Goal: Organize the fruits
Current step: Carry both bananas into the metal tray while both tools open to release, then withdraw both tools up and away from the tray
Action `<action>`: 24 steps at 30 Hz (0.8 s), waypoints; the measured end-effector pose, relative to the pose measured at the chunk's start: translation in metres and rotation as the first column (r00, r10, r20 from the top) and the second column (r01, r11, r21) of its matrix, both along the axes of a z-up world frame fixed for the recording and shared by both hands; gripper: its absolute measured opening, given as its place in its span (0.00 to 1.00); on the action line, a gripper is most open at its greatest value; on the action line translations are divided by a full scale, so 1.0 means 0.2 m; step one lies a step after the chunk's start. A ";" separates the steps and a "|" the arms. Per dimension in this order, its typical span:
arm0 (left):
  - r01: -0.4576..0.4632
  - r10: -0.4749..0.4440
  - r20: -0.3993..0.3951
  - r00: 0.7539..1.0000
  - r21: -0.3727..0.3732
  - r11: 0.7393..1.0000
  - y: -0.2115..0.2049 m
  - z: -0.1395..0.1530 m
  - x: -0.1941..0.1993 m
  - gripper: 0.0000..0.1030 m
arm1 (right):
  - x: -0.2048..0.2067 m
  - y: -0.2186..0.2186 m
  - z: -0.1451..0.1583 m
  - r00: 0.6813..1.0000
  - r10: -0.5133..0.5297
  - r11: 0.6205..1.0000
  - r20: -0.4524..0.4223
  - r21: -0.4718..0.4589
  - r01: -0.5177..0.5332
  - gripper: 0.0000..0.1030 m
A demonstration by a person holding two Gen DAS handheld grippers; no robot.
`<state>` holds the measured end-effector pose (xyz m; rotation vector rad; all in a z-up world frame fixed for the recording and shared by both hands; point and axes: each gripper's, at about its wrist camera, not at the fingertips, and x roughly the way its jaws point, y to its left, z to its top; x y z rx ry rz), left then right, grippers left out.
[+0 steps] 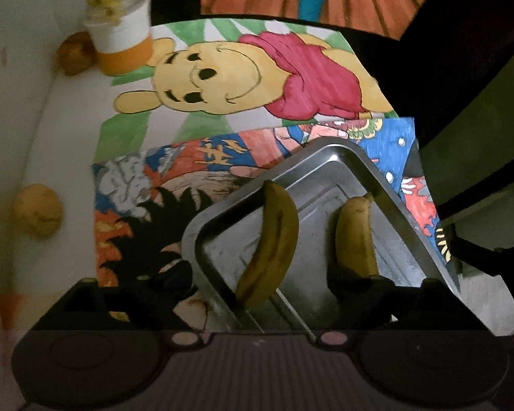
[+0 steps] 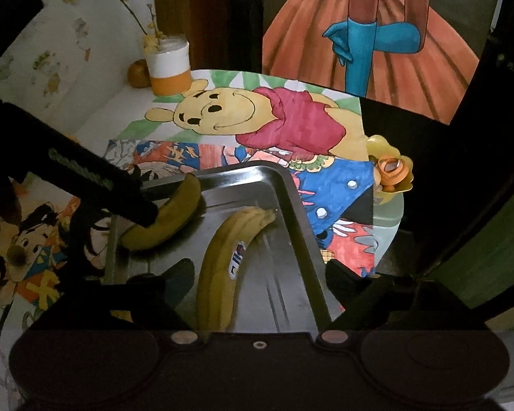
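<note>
A steel tray (image 1: 329, 145) lies on coloured drawings with two bananas in it. In the left wrist view a dark-streaked banana (image 1: 270, 246) rests between the spread fingers of my left gripper (image 1: 260, 284), which is open with neither pad touching it. The second banana (image 1: 356, 236) lies just beyond the right finger. In the right wrist view the stickered banana (image 2: 222, 267) lies in the tray (image 2: 291, 185) between the wide fingers of my right gripper (image 2: 260, 284), also open. The left gripper's black fingers (image 2: 133, 202) hang over the other banana (image 2: 164, 219).
A round yellow-orange fruit (image 1: 39, 210) sits on the white surface at the left. Another orange (image 2: 138, 73) stands beside a white and orange cup (image 2: 169, 68) at the back. A yellow flower ornament (image 2: 390, 167) sits at the table's right edge. A painted picture leans behind.
</note>
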<state>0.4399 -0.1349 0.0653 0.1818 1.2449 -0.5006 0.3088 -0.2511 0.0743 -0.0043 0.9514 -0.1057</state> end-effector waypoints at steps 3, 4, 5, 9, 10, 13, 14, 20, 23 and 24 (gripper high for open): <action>-0.055 0.055 0.011 0.998 -0.018 0.998 0.05 0.05 -0.04 0.94 | -0.05 -0.01 0.04 1.000 0.004 1.000 0.009 0.002 -0.004 0.88; -0.072 0.072 0.017 0.997 -0.027 0.997 0.07 0.07 -0.05 0.94 | -0.07 -0.01 0.05 1.000 0.006 1.000 0.012 0.002 -0.006 0.90; -0.090 0.091 0.025 0.996 -0.037 0.995 0.09 0.10 -0.07 0.95 | -0.08 -0.01 0.07 1.000 0.009 1.000 0.016 0.002 -0.009 0.92; -0.142 0.145 0.065 0.987 -0.059 0.988 0.17 0.18 -0.15 0.98 | -0.15 -0.01 0.11 1.000 0.018 1.000 0.013 0.017 -0.018 0.98; -0.157 0.160 0.071 0.984 -0.055 0.986 0.19 0.19 -0.18 0.99 | -0.17 -0.02 0.12 1.000 0.020 1.000 0.007 0.021 -0.020 0.98; -0.205 0.207 0.073 0.976 -0.028 0.978 0.23 0.20 -0.26 0.99 | -0.22 -0.02 0.15 0.999 0.037 0.999 -0.012 0.017 -0.037 0.99; -0.223 0.224 0.064 0.972 -0.019 0.975 0.26 0.19 -0.29 0.99 | -0.24 -0.02 0.16 0.999 0.044 0.999 -0.013 0.016 -0.043 0.99; -0.290 0.290 0.044 0.956 0.003 0.957 0.38 0.16 -0.49 0.99 | -0.32 -0.04 0.19 0.997 0.075 0.997 -0.021 0.026 -0.074 0.99; -0.324 0.321 0.072 0.944 0.021 0.946 0.42 0.16 -0.59 0.99 | -0.36 -0.05 0.19 0.995 0.099 0.995 -0.030 0.036 -0.098 0.99; -0.331 0.328 0.078 0.941 0.023 0.943 0.44 0.16 -0.62 0.99 | -0.37 -0.06 0.19 0.994 0.105 0.994 -0.039 0.037 -0.104 0.99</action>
